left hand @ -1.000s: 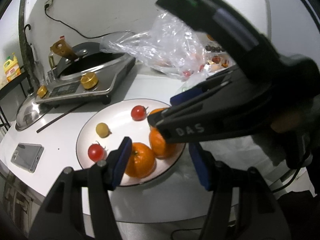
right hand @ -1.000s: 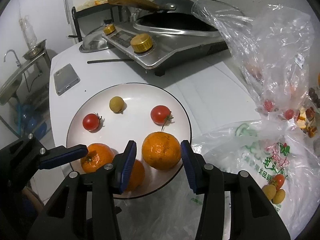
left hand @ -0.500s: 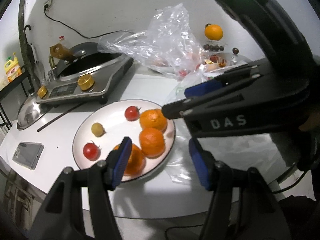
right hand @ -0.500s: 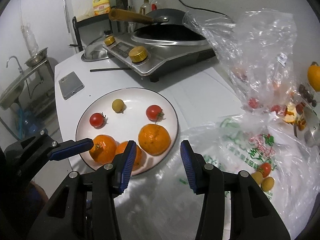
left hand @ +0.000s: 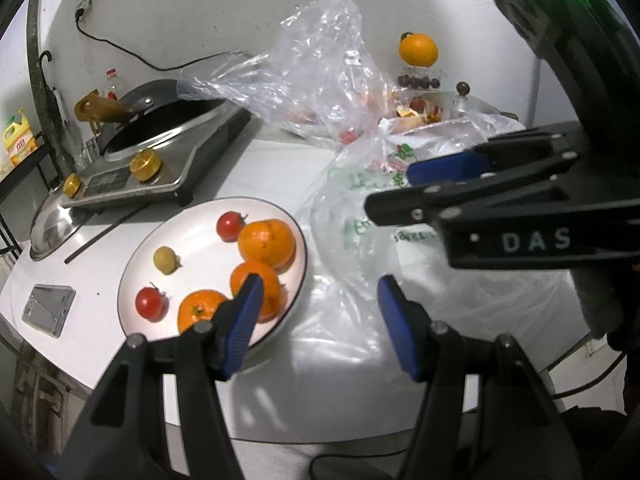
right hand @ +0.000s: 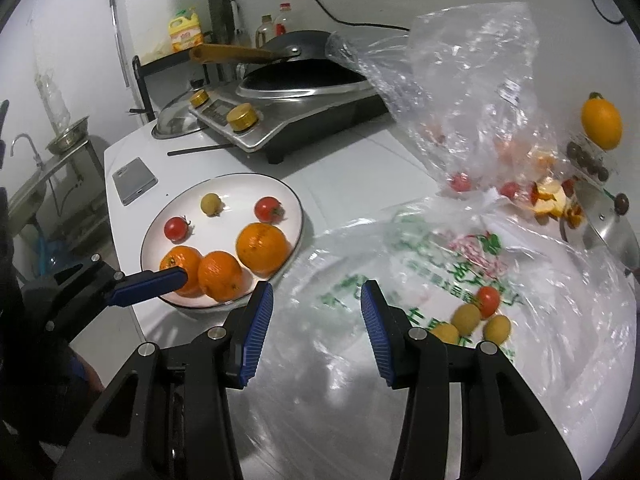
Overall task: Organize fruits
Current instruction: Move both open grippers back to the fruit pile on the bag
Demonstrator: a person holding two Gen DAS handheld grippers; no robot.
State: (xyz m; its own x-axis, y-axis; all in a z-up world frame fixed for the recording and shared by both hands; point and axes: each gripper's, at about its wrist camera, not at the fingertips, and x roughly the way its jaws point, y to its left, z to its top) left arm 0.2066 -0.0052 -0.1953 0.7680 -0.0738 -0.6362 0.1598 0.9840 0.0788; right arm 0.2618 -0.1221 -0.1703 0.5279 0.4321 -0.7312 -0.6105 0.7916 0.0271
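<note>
The white plate [right hand: 294, 204] sits flat on the table [right hand: 352, 168], off to the left of the right hand-held gripper [right hand: 317, 322] and just past its left blue finger. On the plate are three oranges [right hand: 262, 247], two red tomatoes [right hand: 268, 209] and one small yellow fruit [right hand: 211, 204]. The fruits are round, so they have no long side. One orange [left hand: 198, 312] shows its stem end facing up toward the left camera.

The right hand-held gripper is partly open and has nothing in it. Its fingers point down at the printed plastic bag [right hand: 440, 264]. A red tomato [right hand: 488, 300] and some small yellow fruits [right hand: 466, 318] lie in the bag, ahead and to the right of its fingers.

The left hand-held gripper [left hand: 318, 308] is partly open too and has nothing in it. The plate is ahead and to the left of it, and its left finger [left hand: 244, 320] covers part of an orange [left hand: 256, 284].

A second ago the right hand-held gripper had an orange between its fingers over the plate. Now that orange rests on the plate and the gripper has moved right, over the bag. The left one has pulled back a little
</note>
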